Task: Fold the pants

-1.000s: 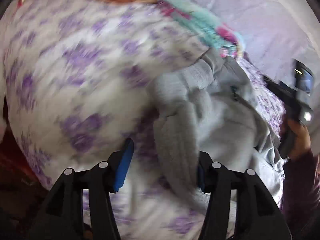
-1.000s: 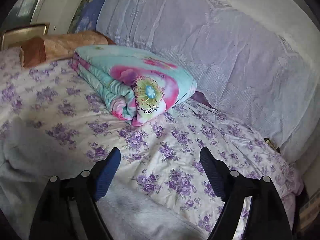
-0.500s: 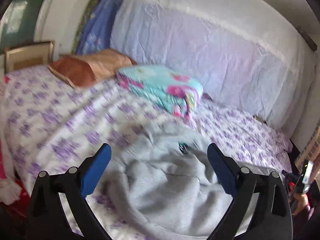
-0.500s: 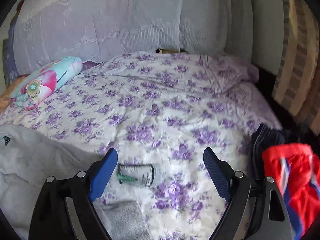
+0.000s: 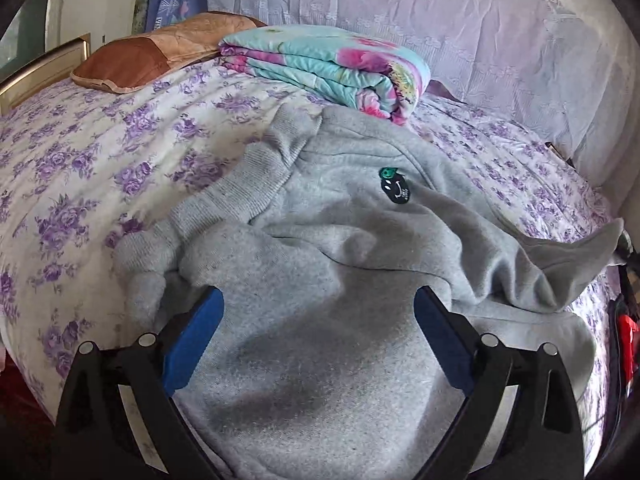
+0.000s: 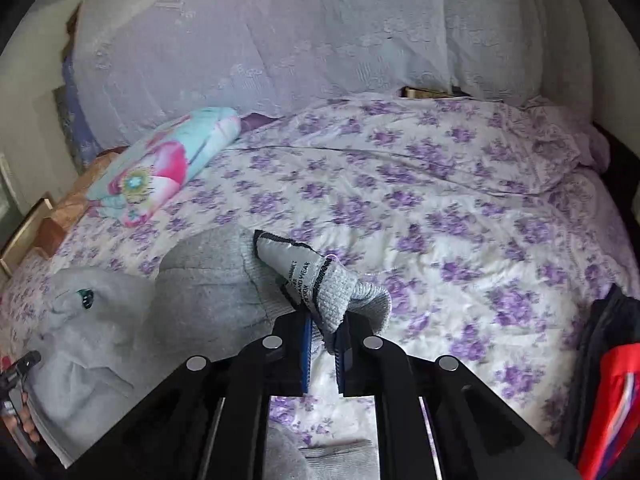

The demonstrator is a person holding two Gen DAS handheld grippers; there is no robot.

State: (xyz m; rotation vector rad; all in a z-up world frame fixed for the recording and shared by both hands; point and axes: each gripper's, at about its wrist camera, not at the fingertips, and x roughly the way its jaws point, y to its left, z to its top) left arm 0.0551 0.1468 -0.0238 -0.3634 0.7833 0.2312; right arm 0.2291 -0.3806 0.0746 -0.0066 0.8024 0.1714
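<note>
Grey fleece pants (image 5: 328, 248) lie rumpled on the floral bed; a small dark-green badge (image 5: 394, 186) shows on them, and ribbed cuffs (image 5: 244, 188) point left. My left gripper (image 5: 318, 336) is open and empty, its blue pads low over the grey cloth. In the right wrist view my right gripper (image 6: 325, 338) is shut on the pants' waistband (image 6: 324, 284), where a white label with print shows, and lifts it a little off the bed. The rest of the pants (image 6: 120, 320) trail left.
The bed has a white sheet with purple flowers (image 6: 460, 216). A folded teal and pink blanket (image 5: 332, 68) and a brown pillow (image 5: 160, 52) lie at the head. A lavender cloth-covered headboard (image 6: 280, 40) stands behind. Red and dark clothes (image 6: 608, 392) lie at the right edge.
My right gripper has closed on the waistband; it was open before. My left gripper has let go of the grey cloth, opened wide, and now looks across the spread pants.
</note>
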